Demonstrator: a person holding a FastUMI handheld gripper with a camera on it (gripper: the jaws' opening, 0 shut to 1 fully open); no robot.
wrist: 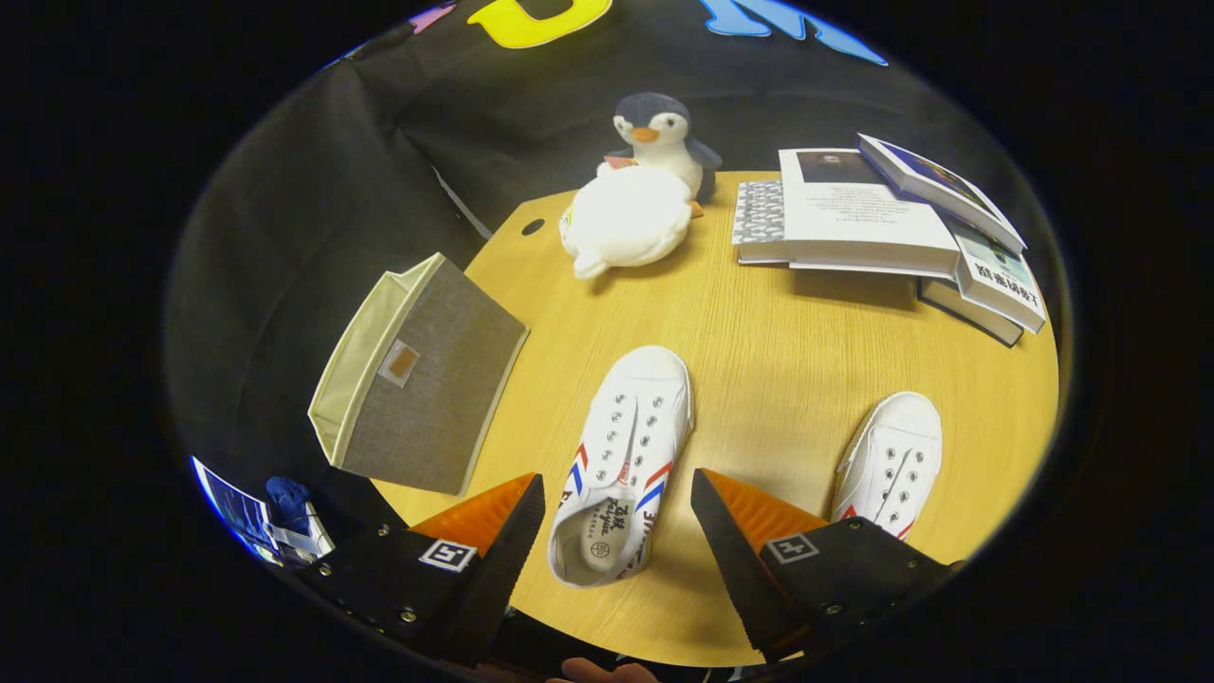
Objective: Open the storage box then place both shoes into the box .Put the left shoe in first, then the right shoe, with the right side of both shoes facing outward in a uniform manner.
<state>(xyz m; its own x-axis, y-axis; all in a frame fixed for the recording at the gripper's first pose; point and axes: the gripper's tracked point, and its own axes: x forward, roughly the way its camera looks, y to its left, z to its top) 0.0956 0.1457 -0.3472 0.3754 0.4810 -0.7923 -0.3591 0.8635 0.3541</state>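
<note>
- Gripper view: the gripper (617, 517) hangs over a round wooden table (759, 360), its jaws spread wide and gripping nothing; neither finger touches anything.
- One white shoe (621, 465) with red and blue stripes lies on the tabletop between the fingers, heel nearest them and toe pointing away; its opening faces up.
- A second white shoe (892, 465) lies just beyond the right finger, partly hidden behind it; the two shoes are well apart.
- The storage box (417, 379), grey fabric with a pale lining, stands ahead of the left finger at the table's edge, tilted, its open side facing away from the shoes.
- Far beyond the jaws sit a plush penguin (659, 133) behind a white plush toy (626, 220); a stack of books (882, 218) lies beside them.
</note>
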